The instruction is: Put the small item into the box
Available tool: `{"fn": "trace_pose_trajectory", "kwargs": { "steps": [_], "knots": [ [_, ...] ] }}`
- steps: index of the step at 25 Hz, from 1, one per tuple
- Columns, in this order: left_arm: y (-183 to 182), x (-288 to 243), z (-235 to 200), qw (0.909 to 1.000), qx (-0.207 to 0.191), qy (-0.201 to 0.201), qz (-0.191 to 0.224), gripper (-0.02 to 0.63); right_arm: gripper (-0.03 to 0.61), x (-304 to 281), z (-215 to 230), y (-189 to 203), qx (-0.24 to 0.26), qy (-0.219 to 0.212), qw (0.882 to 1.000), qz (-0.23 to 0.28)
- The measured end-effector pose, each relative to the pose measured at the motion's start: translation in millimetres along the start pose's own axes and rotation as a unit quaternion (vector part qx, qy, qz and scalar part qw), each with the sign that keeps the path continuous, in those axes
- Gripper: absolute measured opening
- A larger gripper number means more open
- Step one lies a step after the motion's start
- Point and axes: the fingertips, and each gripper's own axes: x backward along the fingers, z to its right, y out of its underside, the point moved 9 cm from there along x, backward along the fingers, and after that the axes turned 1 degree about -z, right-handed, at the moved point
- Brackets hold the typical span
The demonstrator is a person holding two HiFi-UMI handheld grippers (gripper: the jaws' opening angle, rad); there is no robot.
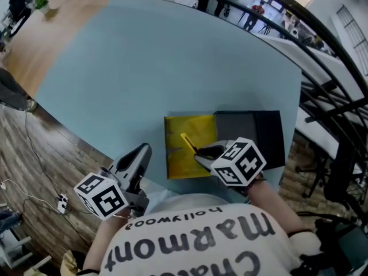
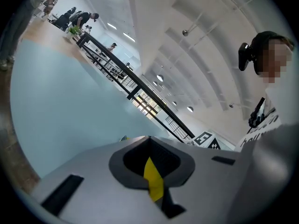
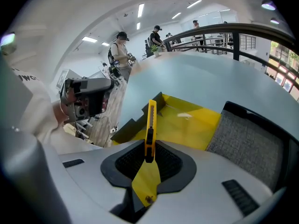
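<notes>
Right gripper (image 3: 149, 147) grips a slim yellow utility knife (image 3: 150, 121) pointing lengthwise over the open yellow-lined box (image 3: 189, 125); left gripper (image 2: 149, 143) closed, empty.

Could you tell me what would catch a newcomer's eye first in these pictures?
The yellow utility knife clamped in the right gripper stands out, held above the open yellow box at the near edge of the pale blue table. A black, grey-lined tray lies against the box's right side.
</notes>
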Motion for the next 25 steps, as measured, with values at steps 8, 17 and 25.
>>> {"fn": "trace_pose_trajectory", "kwargs": {
  "steps": [8,17,25],
  "knots": [
    [1,7,2,0.9999,-0.006,0.0,0.011,0.002,0.087,-1,2,2,0.005,0.018,1.0,-0.02],
    [0,26,-1,0.9996,-0.01,-0.003,0.025,0.001,0.087,-5,-1,8,0.008,0.04,0.998,-0.053],
    [0,38,-10,0.9995,0.0,-0.004,0.032,0.002,0.087,-9,-1,4,-0.002,0.049,0.996,-0.074]
  ]
}}
